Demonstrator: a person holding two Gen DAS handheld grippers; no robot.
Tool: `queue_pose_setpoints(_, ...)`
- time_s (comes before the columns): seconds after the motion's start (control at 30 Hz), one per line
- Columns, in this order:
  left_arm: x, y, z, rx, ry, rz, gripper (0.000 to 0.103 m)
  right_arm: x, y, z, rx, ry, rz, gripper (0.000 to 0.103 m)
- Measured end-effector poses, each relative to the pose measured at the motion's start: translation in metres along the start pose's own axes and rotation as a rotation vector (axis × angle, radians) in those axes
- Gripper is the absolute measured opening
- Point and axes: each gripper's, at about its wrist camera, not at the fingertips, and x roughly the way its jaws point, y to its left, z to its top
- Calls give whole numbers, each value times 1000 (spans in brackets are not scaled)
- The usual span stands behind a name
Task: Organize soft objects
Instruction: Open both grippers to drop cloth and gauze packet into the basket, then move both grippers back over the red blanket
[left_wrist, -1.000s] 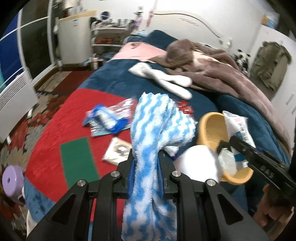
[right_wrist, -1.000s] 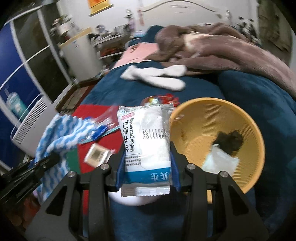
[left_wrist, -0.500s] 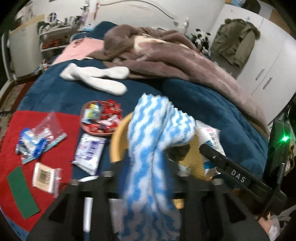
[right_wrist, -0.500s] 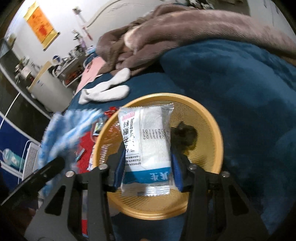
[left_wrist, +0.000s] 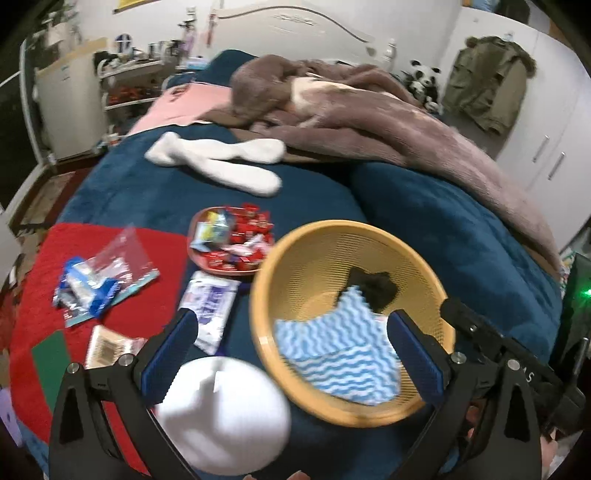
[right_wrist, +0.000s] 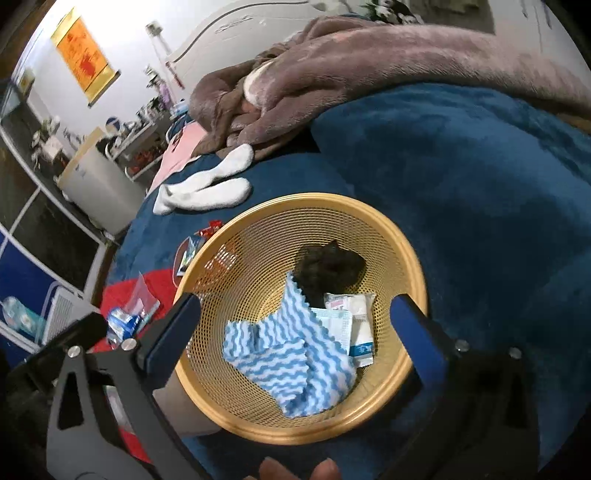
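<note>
A bed (left_wrist: 461, 236) under a dark blue plush cover fills both views, with a brown blanket (left_wrist: 369, 122) heaped toward the headboard and a pair of white socks (left_wrist: 221, 162) lying flat in front of it. On the cover sits a yellow mesh basket (right_wrist: 369, 225) holding a blue-and-white wavy cloth (right_wrist: 295, 358), a dark bundle (right_wrist: 328, 269) and, seen only from the right wrist, a gauze packet (right_wrist: 356, 325) tucked partly under the cloth's edge. Only the left wrist view shows the whole red dish of wrapped candies (left_wrist: 231, 240), a white-and-purple packet (left_wrist: 210, 306) and a blurred white round object (left_wrist: 221, 413) close to the lens.

The left gripper (left_wrist: 291, 354) has its fingers spread wide and empty, the cloth lying in the basket between and beyond them. The right gripper (right_wrist: 295, 325) is likewise spread and holds nothing, hovering over the basket with cloth and gauze packet framed between its blue pads (right_wrist: 413, 332).
</note>
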Motion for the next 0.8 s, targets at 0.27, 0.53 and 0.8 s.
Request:
queue_pose_setpoints(0.27,-21,46,-13,-64,-33,49,103,0,49,-10,-107,8,3,103)
queue_pose_setpoints(0.53,-51,113,-33,-134,-81,120,103,-2,120,-32,-265,20,0,103)
queue_pose_setpoints(0.8,-80,194,-59,-236,-115,191,103,1,193,-58,-406,44,31,103)
